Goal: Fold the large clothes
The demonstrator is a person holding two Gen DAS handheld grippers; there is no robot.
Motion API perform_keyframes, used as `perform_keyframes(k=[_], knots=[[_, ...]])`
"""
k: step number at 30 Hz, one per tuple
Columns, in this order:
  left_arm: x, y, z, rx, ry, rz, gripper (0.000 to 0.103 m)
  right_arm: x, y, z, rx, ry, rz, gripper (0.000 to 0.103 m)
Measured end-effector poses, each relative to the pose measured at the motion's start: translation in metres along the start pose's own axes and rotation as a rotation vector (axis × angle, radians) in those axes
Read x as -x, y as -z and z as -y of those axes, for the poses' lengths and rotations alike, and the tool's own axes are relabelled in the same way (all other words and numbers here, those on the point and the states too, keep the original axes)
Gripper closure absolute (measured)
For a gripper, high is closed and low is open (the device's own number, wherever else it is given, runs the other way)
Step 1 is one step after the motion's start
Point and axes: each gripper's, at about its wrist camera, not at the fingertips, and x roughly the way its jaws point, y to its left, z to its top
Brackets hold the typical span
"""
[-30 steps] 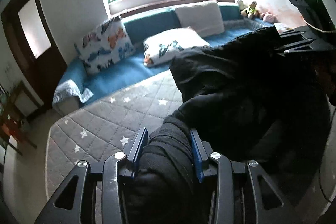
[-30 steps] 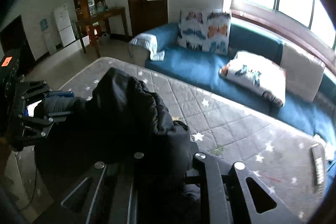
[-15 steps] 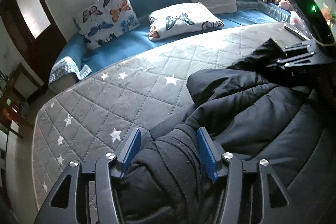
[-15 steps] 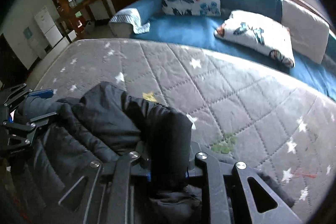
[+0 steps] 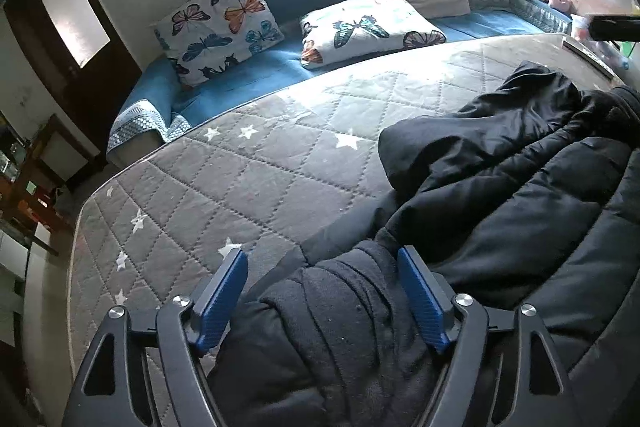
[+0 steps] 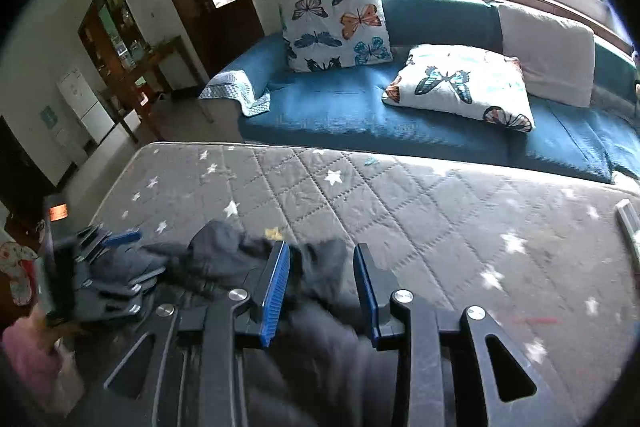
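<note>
A large black padded jacket [image 5: 520, 187] lies bunched on the grey star-quilted mattress [image 5: 248, 179]. My left gripper [image 5: 322, 263] is open, its blue pads on either side of a black ribbed cuff [image 5: 344, 307] that rests between them. My right gripper [image 6: 322, 259] is open over the jacket's dark edge [image 6: 320, 347], which lies between and under its fingers. The left gripper also shows at the left of the right wrist view [image 6: 104, 259]. The mattress shows there too [image 6: 440, 211].
A blue daybed [image 6: 360, 107] with butterfly pillows [image 6: 336, 23] runs along the mattress's far side under a window. A flat grey object [image 6: 628, 223] lies near the mattress's right edge. A door, cabinet and table stand at the left.
Both grippers have come down with the jacket from a lifted hold onto the mattress. Both have opened and let go of the fabric.
</note>
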Motion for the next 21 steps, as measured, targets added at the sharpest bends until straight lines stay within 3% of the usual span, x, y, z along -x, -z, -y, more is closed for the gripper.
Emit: perform_keyframes(k=[6,9,12,18,21], knots=[[0.011,0.000,0.001,-0.013,-0.037,0.022,0.020,0.018,0.045,0.008,0.025,0.007,-0.108,0.068],[0.016,-0.001,0.002,-0.011,-0.044,0.031,0.020,-0.003,0.063,0.024,-0.003,0.090,-0.149,0.068],[0.025,-0.002,0.001,-0.002,-0.065,0.040,0.020,-0.030,0.075,0.050,-0.109,0.048,-0.177,0.074],[0.075,0.004,-0.009,0.052,-0.053,0.101,0.020,-0.024,0.062,0.040,-0.081,0.092,-0.177,0.075],[0.109,0.013,-0.015,0.093,0.001,0.143,0.022,-0.002,0.050,0.023,-0.068,0.066,-0.125,0.075]])
